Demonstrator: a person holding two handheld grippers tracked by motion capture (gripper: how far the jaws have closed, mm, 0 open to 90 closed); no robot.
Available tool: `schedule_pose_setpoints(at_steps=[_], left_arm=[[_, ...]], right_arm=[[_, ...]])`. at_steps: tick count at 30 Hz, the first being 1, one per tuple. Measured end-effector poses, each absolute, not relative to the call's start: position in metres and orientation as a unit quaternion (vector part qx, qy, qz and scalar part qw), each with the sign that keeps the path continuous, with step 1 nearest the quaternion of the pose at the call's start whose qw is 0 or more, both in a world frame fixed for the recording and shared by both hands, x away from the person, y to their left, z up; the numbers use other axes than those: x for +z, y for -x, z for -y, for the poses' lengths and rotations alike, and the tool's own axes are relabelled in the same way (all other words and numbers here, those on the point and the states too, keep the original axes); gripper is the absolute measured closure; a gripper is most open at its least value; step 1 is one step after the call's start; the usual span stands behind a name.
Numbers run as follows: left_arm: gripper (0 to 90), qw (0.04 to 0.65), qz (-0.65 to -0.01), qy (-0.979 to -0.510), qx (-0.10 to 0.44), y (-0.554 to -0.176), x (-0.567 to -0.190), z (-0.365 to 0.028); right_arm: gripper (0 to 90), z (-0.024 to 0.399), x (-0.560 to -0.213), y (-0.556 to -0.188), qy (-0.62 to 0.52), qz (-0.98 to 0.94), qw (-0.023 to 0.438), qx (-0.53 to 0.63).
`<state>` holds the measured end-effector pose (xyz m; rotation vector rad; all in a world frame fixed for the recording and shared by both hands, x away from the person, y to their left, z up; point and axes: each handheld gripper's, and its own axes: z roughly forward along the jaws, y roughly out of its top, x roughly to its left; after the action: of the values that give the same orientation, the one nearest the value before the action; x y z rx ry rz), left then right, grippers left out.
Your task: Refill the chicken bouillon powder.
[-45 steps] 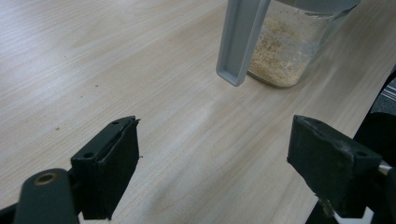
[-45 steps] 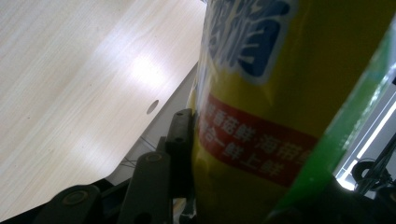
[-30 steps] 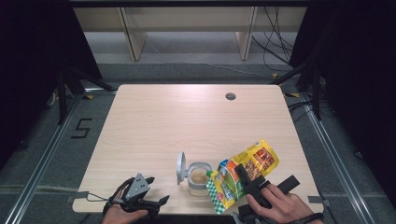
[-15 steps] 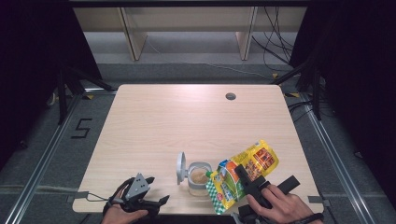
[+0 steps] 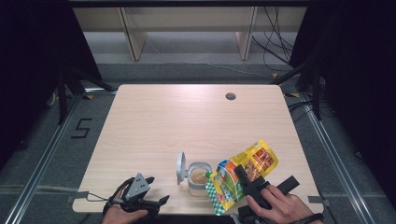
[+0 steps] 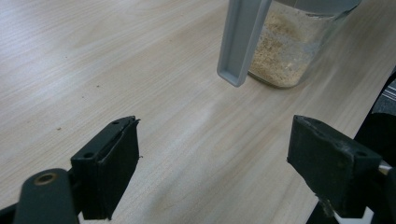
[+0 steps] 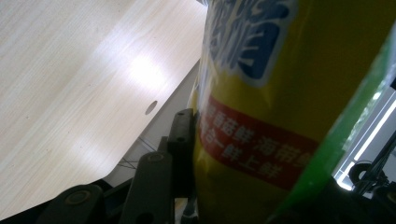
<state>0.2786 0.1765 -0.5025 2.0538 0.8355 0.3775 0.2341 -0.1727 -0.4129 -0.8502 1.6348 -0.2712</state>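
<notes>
Right gripper view: right tool (image 7: 261, 186) clamped on yellow pouch (image 7: 299, 93) with blue and red-banded Chinese lettering.

Bright tabletop glare, dark surroundings

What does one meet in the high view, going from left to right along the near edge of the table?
Left tool → grey flip lid standing open → clear jar of beige powder → yellow pouch held in the right tool.
</notes>
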Motion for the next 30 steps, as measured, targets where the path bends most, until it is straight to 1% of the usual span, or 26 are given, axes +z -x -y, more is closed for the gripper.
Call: schedule_pose_setpoints(at_steps=[7,8,10,11,22,24,30], left_arm=[[16.0,0.435,-0.339,-0.821,0.15,-0.2783,-0.5028,-0.176],[16.0,0.441,-0.344,-0.815,0.149,-0.278,-0.5034,-0.1747],[16.0,0.433,-0.337,-0.822,0.151,-0.2785,-0.5028,-0.176],[16.0,0.431,-0.335,-0.824,0.151,-0.2786,-0.5025,-0.1764],[16.0,0.431,-0.335,-0.824,0.152,-0.2787,-0.5026,-0.1765],[16.0,0.441,-0.344,-0.815,0.149,-0.278,-0.5035,-0.1746],[16.0,0.431,-0.335,-0.824,0.152,-0.2786,-0.5026,-0.1765]], right_arm=[[67.3,0.1718,-0.4122,-0.2332,0.366,-0.697,0.606,-0.111],[67.3,0.1723,-0.4122,-0.2332,0.362,-0.702,0.603,-0.112],[67.3,0.1717,-0.4109,-0.2337,0.368,-0.706,0.594,-0.118],[67.3,0.172,-0.4111,-0.2336,0.368,-0.701,0.6,-0.116],[67.4,0.1717,-0.4097,-0.233,0.366,-0.7,0.602,-0.118],[67.4,0.1723,-0.4098,-0.2335,0.367,-0.701,0.6,-0.117],[67.4,0.1723,-0.4098,-0.2335,0.367,-0.701,0.6,-0.116]])
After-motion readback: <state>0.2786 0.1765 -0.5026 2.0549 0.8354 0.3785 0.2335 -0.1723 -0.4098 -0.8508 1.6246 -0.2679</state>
